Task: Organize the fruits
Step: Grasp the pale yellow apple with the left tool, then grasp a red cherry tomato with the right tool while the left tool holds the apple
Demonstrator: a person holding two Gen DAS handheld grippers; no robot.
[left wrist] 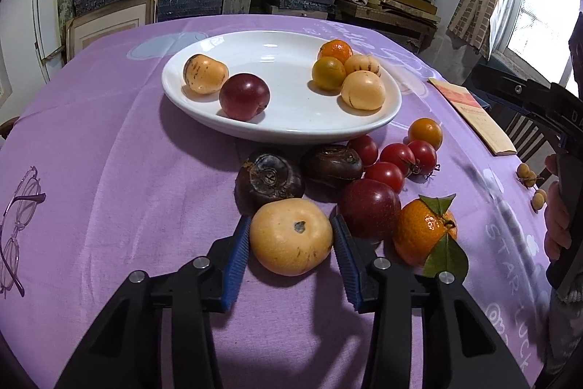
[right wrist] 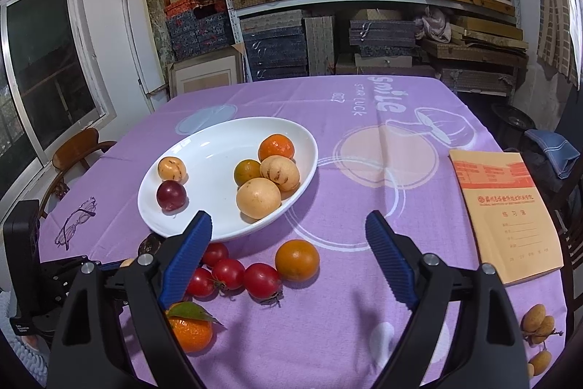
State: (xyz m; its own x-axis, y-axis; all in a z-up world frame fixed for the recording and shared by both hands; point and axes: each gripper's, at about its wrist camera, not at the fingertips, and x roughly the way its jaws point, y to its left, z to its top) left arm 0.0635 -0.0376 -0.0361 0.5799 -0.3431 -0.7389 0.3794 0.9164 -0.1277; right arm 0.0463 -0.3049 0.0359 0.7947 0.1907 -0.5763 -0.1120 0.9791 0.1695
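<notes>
A white oval plate holds several fruits: yellow melons, oranges and a dark red plum. On the purple cloth in front of it lie two dark brown fruits, cherry tomatoes, a plum, a small orange and a leafy tangerine. My left gripper has its blue pads on both sides of a yellow melon that rests on the cloth. My right gripper is open and empty above the cloth.
Spectacles lie at the left of the table. An orange notebook lies at the right. Small longans sit near the right edge. Shelves of boxes stand behind the table.
</notes>
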